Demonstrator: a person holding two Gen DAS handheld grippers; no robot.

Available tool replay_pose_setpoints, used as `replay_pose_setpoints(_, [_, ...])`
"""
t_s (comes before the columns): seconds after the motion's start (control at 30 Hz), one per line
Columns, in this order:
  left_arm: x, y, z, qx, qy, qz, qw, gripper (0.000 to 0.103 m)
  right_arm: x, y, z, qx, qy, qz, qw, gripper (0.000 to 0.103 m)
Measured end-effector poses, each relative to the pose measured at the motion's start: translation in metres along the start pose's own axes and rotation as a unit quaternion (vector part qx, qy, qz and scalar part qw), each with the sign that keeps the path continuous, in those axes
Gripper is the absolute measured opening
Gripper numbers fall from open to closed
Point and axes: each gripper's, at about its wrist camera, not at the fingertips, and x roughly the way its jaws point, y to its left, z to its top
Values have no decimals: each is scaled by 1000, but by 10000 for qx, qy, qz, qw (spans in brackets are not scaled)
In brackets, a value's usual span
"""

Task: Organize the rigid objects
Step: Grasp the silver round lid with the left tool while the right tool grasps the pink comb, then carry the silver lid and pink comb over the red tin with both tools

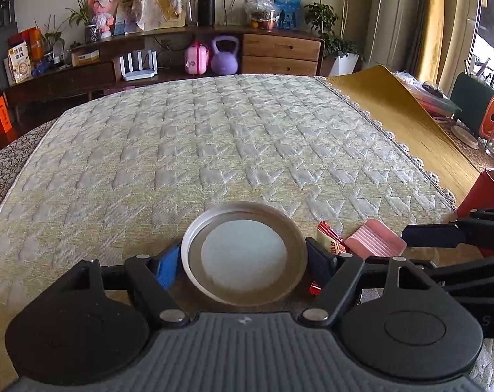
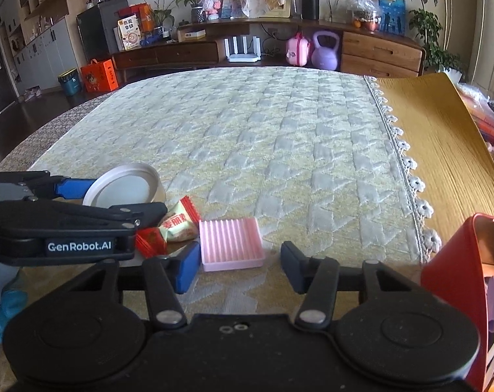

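**Both grippers low over quilted cloth, small items clustered near front edge**

L→R across the table:

- Left gripper [image 1: 243,258]: jaws straddle the round metal lid [image 1: 245,253], which lies rim-up w/ a white inner disc. Blue pad at lid's left rim, dark pad at its right rim. Pads look touching or nearly so; can't tell if they actually press, so grip unconfirmed
- Just right of lid: wrapped candy [image 2: 180,223], cream/red wrapper, plus a red packet [image 2: 152,241] beside it, partly under the left gripper's right finger. Both lie on cloth
- Pink ridged tray [image 2: 230,245] next, flat on the cloth, touching or just beside the candy
- Right gripper [image 2: 237,269]: jaws apart, not clenched on anything. Left pad sits just beside the pink tray's near-left corner, right pad well clear of it; tray lies mostly ahead of the fingers, not pinched
- Far right: red tin box [image 2: 455,268], open top, at table edge on the yellow mat [image 2: 442,150]

Quilted tablecloth [image 1: 214,150] otherwise bare beyond the cluster
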Motion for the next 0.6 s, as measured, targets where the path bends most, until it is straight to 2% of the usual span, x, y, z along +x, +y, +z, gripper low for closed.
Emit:
replay_pose_setpoints(0.17, [-1,1,-2,-46,-40,-20,10000,78,1,4,-1,-94,-31,-139,9999,42])
replay_pose_setpoints(0.37, [-3,3,0,-114,-9,40,9999,77,-2,7,-1,-56,-32,-199,9998,41])
replay_pose_setpoints(0.6, [-18,8,2,-190,-6,137,9997,77,-23,7,-3,98,-104,-173,9997,41])
